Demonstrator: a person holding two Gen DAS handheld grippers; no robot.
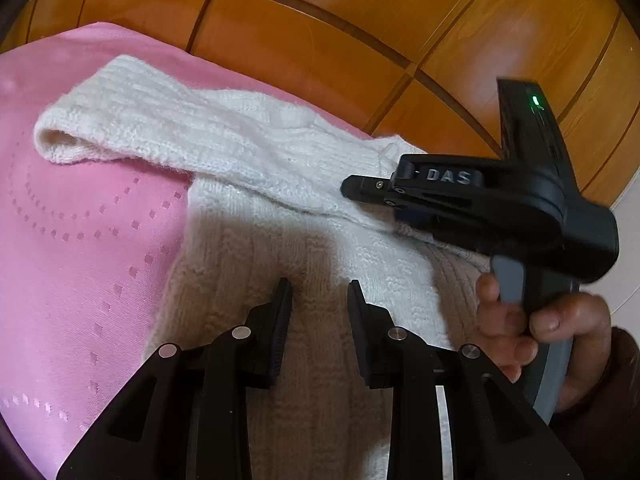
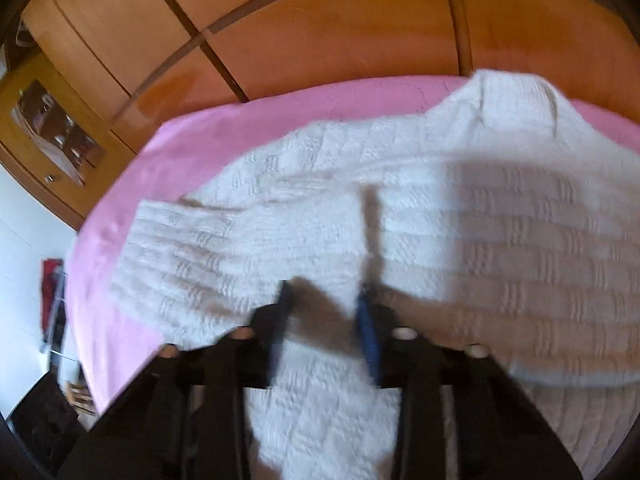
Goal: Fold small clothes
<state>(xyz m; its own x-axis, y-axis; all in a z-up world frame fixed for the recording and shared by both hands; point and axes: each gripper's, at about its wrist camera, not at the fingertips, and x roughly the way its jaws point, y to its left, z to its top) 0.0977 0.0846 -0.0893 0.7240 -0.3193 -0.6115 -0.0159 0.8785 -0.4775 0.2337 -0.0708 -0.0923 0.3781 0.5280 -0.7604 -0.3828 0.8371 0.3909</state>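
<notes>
A small white knitted sweater (image 1: 248, 152) lies on a pink bedsheet (image 1: 80, 264). One sleeve stretches out to the left, with its cuff at the far left. My left gripper (image 1: 319, 294) is open just above the sweater's body and holds nothing. My right gripper (image 1: 362, 192) shows from the side in the left wrist view, over the sweater's right part. In the right wrist view the right gripper (image 2: 326, 294) is open above the sweater (image 2: 440, 220), with a sleeve (image 2: 192, 256) folded across to the left. That view is blurred by motion.
A wooden wardrobe (image 1: 360, 32) stands behind the bed. In the right wrist view the bed's pink edge (image 2: 100, 280) drops off at the left, with a wooden cabinet (image 2: 56, 136) and dark items on the floor beyond.
</notes>
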